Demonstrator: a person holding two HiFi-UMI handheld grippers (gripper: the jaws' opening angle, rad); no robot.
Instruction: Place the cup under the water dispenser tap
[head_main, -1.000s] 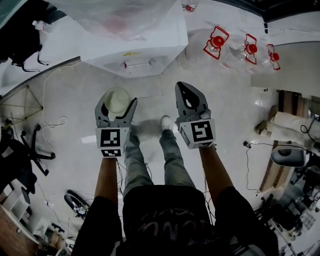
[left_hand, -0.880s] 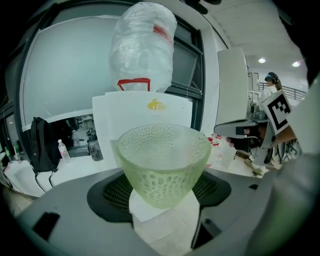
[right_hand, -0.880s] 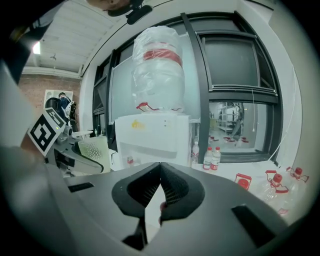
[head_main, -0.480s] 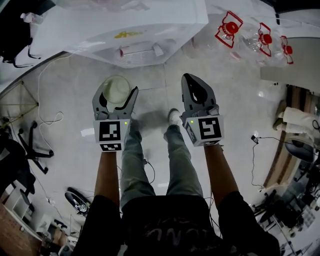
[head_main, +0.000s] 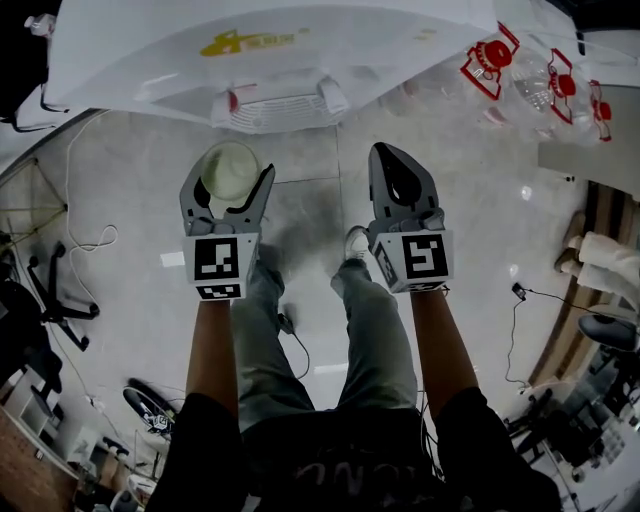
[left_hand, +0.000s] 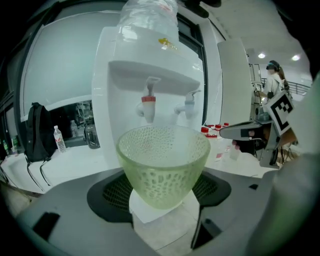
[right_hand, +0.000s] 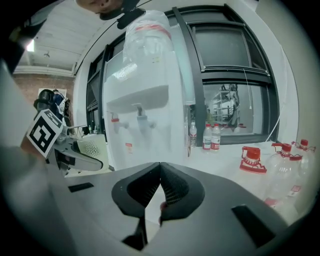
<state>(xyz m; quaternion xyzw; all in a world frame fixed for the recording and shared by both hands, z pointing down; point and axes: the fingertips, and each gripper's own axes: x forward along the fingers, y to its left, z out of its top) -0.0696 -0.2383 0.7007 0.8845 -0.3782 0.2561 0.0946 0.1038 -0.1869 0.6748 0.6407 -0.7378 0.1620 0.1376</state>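
A pale green dimpled cup (head_main: 230, 170) (left_hand: 162, 165) sits upright between the jaws of my left gripper (head_main: 230, 172) (left_hand: 162, 172), which is shut on it. The white water dispenser (head_main: 270, 50) (left_hand: 150, 85) stands just ahead, with a red tap (left_hand: 148, 102) (head_main: 232, 101) and a white tap (left_hand: 187, 102) (head_main: 330, 97) over a grille (head_main: 282, 110). The cup is short of the taps, in front of the red one. My right gripper (head_main: 398, 170) (right_hand: 160, 177) is shut and holds nothing, off to the right of the cup.
Large clear bottles with red caps (head_main: 535, 75) (right_hand: 252, 157) lie on the floor right of the dispenser. Small water bottles (right_hand: 210, 136) stand behind it. A black backpack (left_hand: 37, 132) is at left, cables (head_main: 85, 225) trail on the floor, and a person (left_hand: 275, 82) stands far right.
The view has closed in on the dispenser over the second. Both grippers, the left with the cup, now sit nearer its taps.
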